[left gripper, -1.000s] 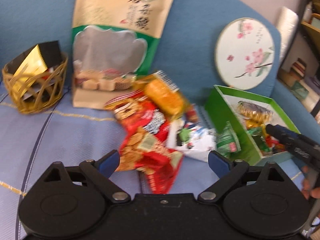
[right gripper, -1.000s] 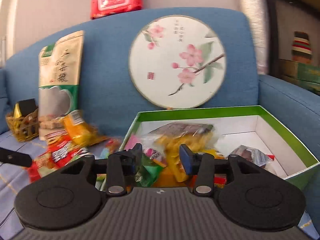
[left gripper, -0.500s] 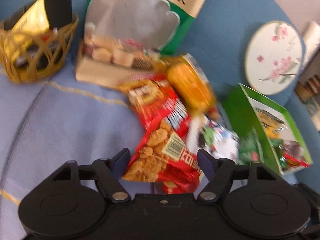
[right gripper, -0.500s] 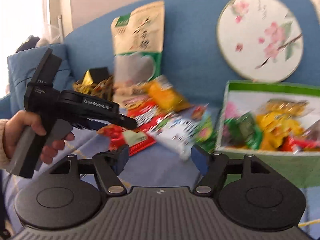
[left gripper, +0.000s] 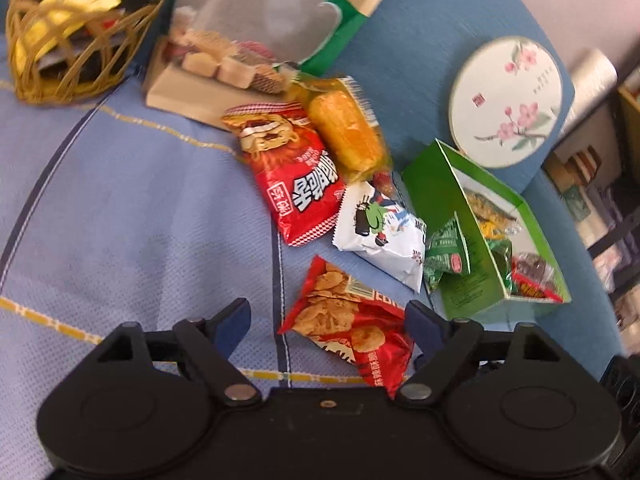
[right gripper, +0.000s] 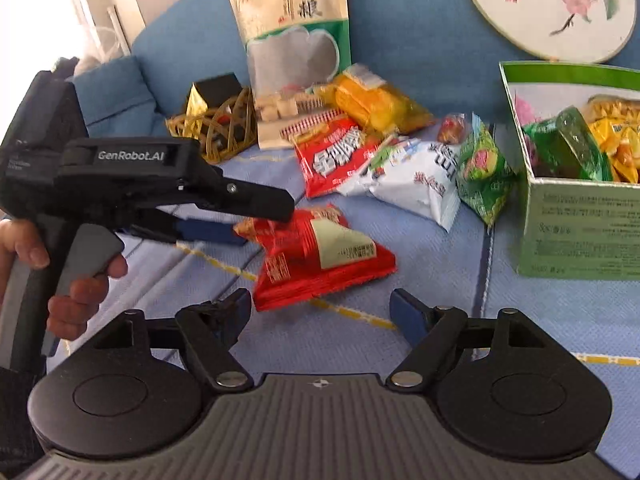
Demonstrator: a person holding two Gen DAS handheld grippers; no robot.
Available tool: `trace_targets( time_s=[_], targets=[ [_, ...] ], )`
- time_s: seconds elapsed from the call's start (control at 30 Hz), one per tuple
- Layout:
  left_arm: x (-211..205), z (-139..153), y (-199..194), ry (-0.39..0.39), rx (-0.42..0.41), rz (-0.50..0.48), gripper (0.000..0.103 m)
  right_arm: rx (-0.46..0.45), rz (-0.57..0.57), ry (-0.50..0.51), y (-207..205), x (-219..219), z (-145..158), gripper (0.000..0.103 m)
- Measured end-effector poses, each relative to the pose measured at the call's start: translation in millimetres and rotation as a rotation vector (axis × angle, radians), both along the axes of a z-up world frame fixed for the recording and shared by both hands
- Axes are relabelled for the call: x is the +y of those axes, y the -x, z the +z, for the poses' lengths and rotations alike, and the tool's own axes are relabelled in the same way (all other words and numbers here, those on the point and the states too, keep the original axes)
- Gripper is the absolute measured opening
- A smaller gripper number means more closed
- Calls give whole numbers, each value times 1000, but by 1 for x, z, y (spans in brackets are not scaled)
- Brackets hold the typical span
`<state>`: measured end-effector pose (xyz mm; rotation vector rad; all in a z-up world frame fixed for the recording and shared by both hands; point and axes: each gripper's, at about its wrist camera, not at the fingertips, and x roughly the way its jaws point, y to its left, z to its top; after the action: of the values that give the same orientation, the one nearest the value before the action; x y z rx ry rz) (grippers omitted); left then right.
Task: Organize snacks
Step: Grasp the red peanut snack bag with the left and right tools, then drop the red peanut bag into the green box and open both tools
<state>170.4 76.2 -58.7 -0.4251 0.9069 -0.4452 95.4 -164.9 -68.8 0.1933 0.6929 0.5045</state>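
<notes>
A red snack packet [left gripper: 348, 326] [right gripper: 320, 256] lies on the blue sofa cover, between the open fingers of my left gripper [left gripper: 326, 322] [right gripper: 240, 220]. My right gripper [right gripper: 322, 310] is open and empty just in front of the same packet. Behind it lie another red packet [left gripper: 298, 184] [right gripper: 336, 154], a white packet [left gripper: 380, 232] [right gripper: 412, 176], an orange packet [left gripper: 346, 132] [right gripper: 376, 100] and a green packet [left gripper: 444, 256] [right gripper: 482, 168]. The green box [left gripper: 472, 288] [right gripper: 580, 232] at the right holds several snacks.
A wicker basket [left gripper: 76, 52] [right gripper: 216, 128] with a gold and black box stands at the far left. A large beige and green pouch [left gripper: 260, 24] [right gripper: 296, 40] and a round flowered fan [left gripper: 506, 100] [right gripper: 548, 4] lean on the sofa back. Shelves [left gripper: 612, 200] stand at the right.
My left gripper pulled back and the near red packet now lies apart from the pile between its fingers. My right gripper left the green box, swung left and opened wider.
</notes>
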Motion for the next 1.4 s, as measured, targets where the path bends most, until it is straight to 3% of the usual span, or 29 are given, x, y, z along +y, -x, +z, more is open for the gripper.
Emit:
trace_targets(
  time_s=[0.17, 0.2, 0.23, 0.3, 0.37, 0.47, 0.83, 1.23, 1.33, 1.4],
  targets=[
    [-6, -4, -5, 27, 4, -11, 100, 0, -45, -20, -14, 10, -6, 103],
    [-10, -5, -6, 28, 0, -33, 88, -1, -49, -15, -16, 11, -7, 103],
    [-14, -6, -6, 47, 8, -64, 61, -2, -61, -8, -18, 11, -6, 103],
    [-22, -5, -5, 33, 20, -86, 46, 5, -70, 0, -19, 5, -5, 72],
    [-32, 1, 0, -13, -11, -100, 38, 23, -62, -20, -21, -1, -5, 66],
    [-36, 10, 3, 8, -25, -100, 21, -1, -73, 0, -17, -6, 2, 58],
    [-91, 77, -1, 55, -203, -212, 18, -226, -224, -43, 2, -67, 51, 57],
    [-190, 89, -37, 69, -253, -348, 18, -296, -477, -14, -8, -131, 54, 57],
    [-205, 83, -43, 52, -259, -353, 23, -304, -519, 30, -15, -135, 47, 57],
    [-211, 78, -46, 6, -284, -352, 37, -302, -548, 90, -23, -131, 38, 66]
  ],
)
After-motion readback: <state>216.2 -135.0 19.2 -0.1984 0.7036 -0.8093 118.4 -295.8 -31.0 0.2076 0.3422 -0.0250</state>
